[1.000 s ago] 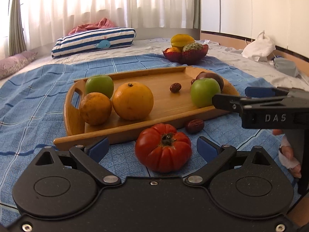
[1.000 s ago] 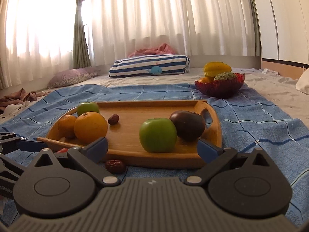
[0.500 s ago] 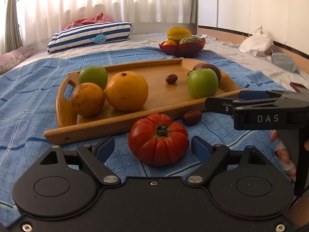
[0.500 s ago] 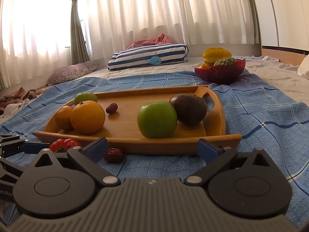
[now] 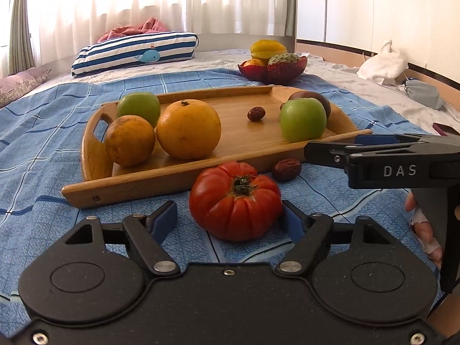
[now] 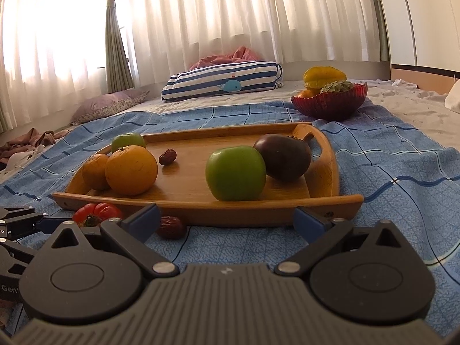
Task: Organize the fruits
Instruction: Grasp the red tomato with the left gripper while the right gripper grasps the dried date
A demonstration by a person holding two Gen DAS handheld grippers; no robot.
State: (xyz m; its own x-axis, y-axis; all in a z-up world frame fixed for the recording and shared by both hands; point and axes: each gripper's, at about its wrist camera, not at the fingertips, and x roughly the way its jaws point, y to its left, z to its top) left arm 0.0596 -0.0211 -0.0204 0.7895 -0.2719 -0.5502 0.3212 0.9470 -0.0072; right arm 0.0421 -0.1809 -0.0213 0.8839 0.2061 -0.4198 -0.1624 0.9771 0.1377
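Left claw (image 5: 230, 220), closing unevenly around ribbed tomato (image 5: 235, 201) on blue blanket (image 5: 43, 155), right pad touching: fruit might roll or bruise; right claw (image 6: 227, 221) apart, empty.

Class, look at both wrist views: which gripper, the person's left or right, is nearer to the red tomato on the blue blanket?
Left. The left gripper has been closing around the tomato, which sits between its fingers. The right gripper hovers open off to the tomato's right, facing the wooden tray.
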